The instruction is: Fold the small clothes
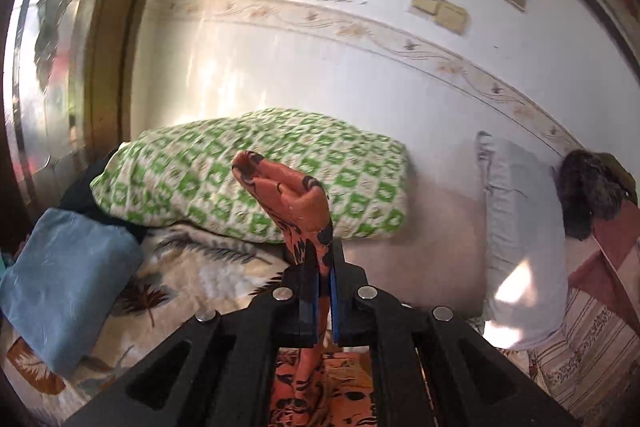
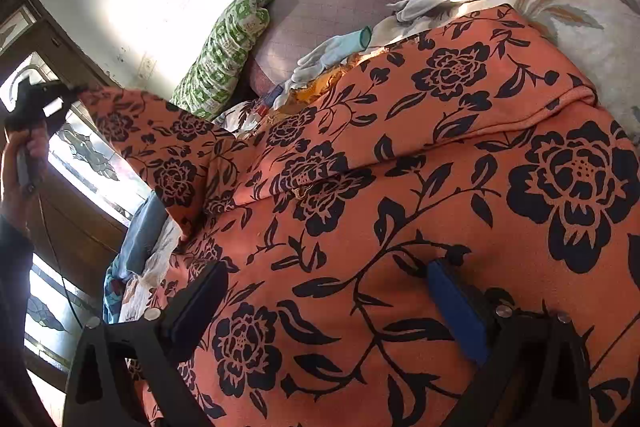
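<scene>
The fingers (image 1: 308, 267) of the left gripper (image 1: 320, 301) are clamped on a bunched corner of the orange cotton cloth printed with black roses (image 2: 400, 187), a tuft of it standing up past the blue pads at twelve o'clock. In the right wrist view that same gripper (image 2: 60, 97) sits at nine o'clock, held up by a hand (image 2: 24, 155) in front of the window, and the cloth runs from it in a taut slope down to the bed.

The fingers (image 2: 456, 311) of the right gripper (image 2: 324, 311) stand wide apart just above the cloth, one at seven o'clock and one at five o'clock, pressing on nothing that I can see. Most of the cloth lies spread over the leaf-patterned bedsheet (image 1: 192, 275), with a ridge running across it toward two o'clock.

The step in hand looks like carrying the lifted corner over to make a fold. To do it well, the right gripper should pin or pinch the cloth near the intended crease first, so that the body does not drag. The lifted corner should travel low and land squarely on the far edge, clear of the green-and-white patterned pillow (image 1: 256, 171), the folded blue cloth (image 1: 68, 287) and the pale gloves (image 2: 336, 47) at twelve o'clock. The ridge wants smoothing beforehand.
</scene>
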